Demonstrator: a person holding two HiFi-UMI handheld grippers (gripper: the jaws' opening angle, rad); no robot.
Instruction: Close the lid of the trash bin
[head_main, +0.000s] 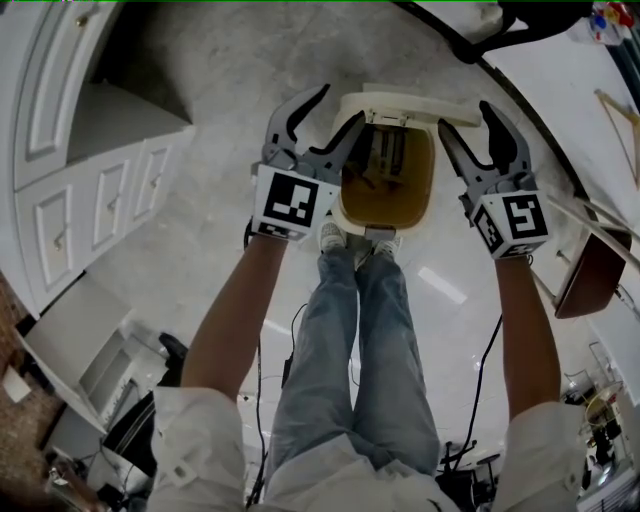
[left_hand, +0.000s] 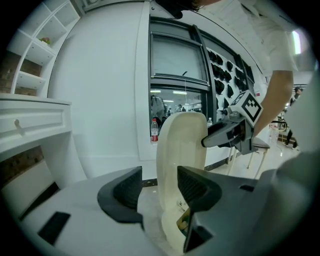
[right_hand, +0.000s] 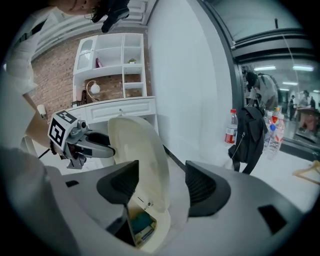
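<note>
The cream trash bin (head_main: 432, 170) stands open on the floor just beyond the person's shoes, with rubbish (right_hand: 140, 225) inside. Its lid (head_main: 400, 103) stands upright at the far rim. My left gripper (head_main: 340, 105) is at the bin's left side and my right gripper (head_main: 465, 115) at its right, both at lid height. In the left gripper view the lid (left_hand: 182, 145) stands edge-on between the jaws of that gripper (left_hand: 159, 182), with a gap on its left. In the right gripper view the lid (right_hand: 140, 155) sits between the jaws of that gripper (right_hand: 162, 180), with a gap on its right. Neither gripper clamps it.
A white cabinet (head_main: 90, 190) with drawers lines the left. A white table (head_main: 590, 110) and a brown chair (head_main: 590, 275) are on the right. The person's shoes (head_main: 345, 235) touch the bin's near side. A water bottle (left_hand: 154, 131) and a black bag (right_hand: 248, 132) stand by the wall behind.
</note>
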